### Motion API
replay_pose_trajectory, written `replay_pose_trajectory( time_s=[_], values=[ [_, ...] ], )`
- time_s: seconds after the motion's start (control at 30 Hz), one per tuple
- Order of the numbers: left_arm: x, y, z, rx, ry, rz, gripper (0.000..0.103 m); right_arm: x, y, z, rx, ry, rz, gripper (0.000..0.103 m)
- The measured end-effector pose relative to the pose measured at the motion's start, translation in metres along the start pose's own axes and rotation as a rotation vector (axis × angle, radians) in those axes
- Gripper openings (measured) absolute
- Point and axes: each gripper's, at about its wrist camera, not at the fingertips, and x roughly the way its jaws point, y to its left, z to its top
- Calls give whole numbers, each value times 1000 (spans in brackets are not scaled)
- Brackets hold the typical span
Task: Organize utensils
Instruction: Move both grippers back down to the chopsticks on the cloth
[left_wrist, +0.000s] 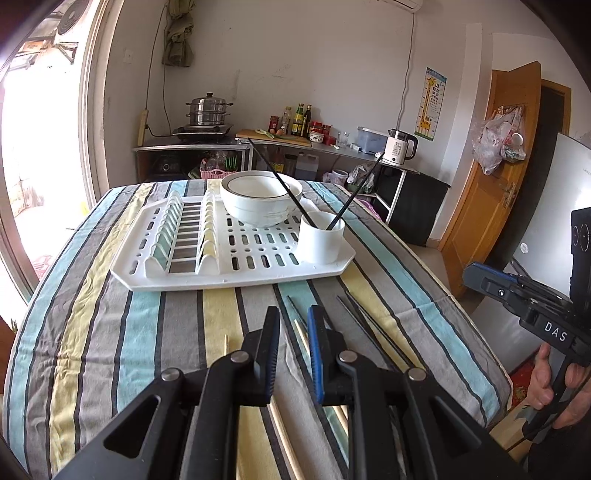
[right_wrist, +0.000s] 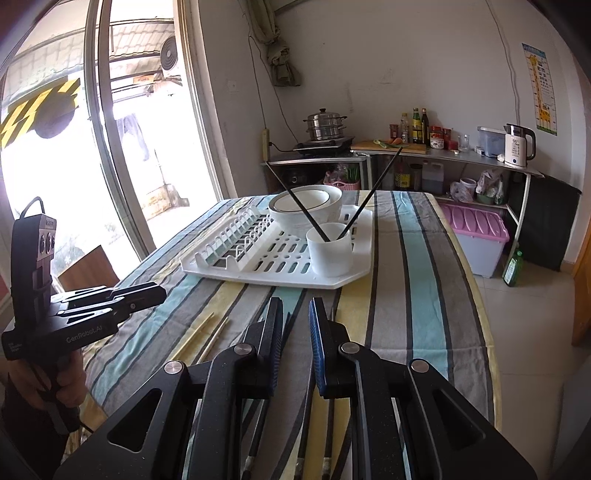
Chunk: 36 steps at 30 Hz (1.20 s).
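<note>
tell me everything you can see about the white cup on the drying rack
The plain white cylindrical cup, apparently plastic or ceramic, stands upright with no handle visible. It sits on the near right corner of the white slotted plastic drying rack, just in front of the white bowl with a dark rim line, close to it but whether touching is unclear. Two black chopsticks stand in it, leaning apart against its rim in a V. Neither set of tongs touches it.

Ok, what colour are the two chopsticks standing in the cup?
Black, both chopsticks, leaning apart in the white cup. Clearest in the right wrist view.
</note>
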Motion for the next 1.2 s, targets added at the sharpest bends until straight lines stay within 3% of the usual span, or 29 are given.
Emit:
replay_pose_trajectory(
  time_s=[0.23, 0.63, 0.97, 1.2],
  values=[
    [-2, 6, -24, -7, 34, 11, 16, 7, 2, -18, 18, 34, 16, 15],
    [25, -6, -23, 6, 84, -9, 21, 34, -11, -25, 31, 103, 5, 15],
    [34, 24, -33, -22, 128, 85, 28, 58, -24, -30, 28, 163, -19, 15],
    [39, 34, -40, -26, 159, 98, 28, 75, -28, -33, 27, 205, -35, 15]
  ],
)
